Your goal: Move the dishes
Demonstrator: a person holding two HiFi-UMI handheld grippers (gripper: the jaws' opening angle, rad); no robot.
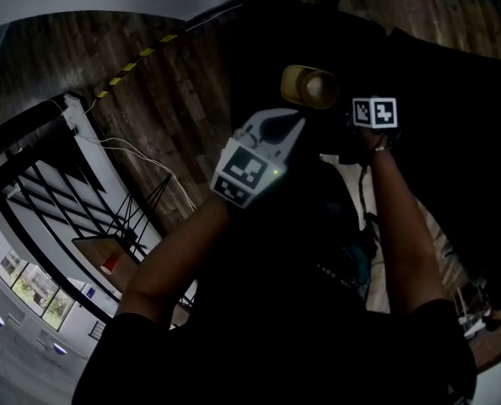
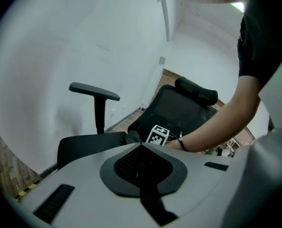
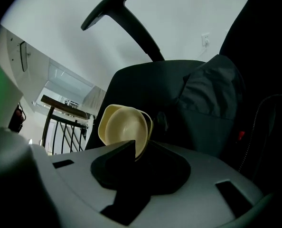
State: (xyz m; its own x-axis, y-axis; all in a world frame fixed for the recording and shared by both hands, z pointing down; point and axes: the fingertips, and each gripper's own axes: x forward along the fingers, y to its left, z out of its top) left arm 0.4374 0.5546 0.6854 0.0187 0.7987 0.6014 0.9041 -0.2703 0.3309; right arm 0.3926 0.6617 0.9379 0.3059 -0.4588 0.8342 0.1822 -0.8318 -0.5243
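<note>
1. The fingers of the right gripper [image 3: 134, 150] are clamped on the rim of a cream bowl [image 3: 123, 126].
2. The bowl is held on edge in the air, with its hollow turned toward that gripper's camera.
3. A second rim is seen just behind the bowl's right edge. Whether another dish is nested there cannot be told.
4. The bowl is held just in front of a black office chair [image 3: 145, 82]. A dark cloth [image 3: 212, 94] is draped on the chair behind it.
5. The fingers of the left gripper [image 2: 141, 161] are seen pressed together and empty.
6. In the head view both grippers are held out over the chair, with the left one nearer the body. A wooden floor [image 1: 162, 99] is seen to the left.
7. In the left gripper view, the right gripper's marker cube [image 2: 157, 135] and a forearm [image 2: 217, 122] are seen against the chair back. An armrest [image 2: 93, 90] stands upright at left.
</note>
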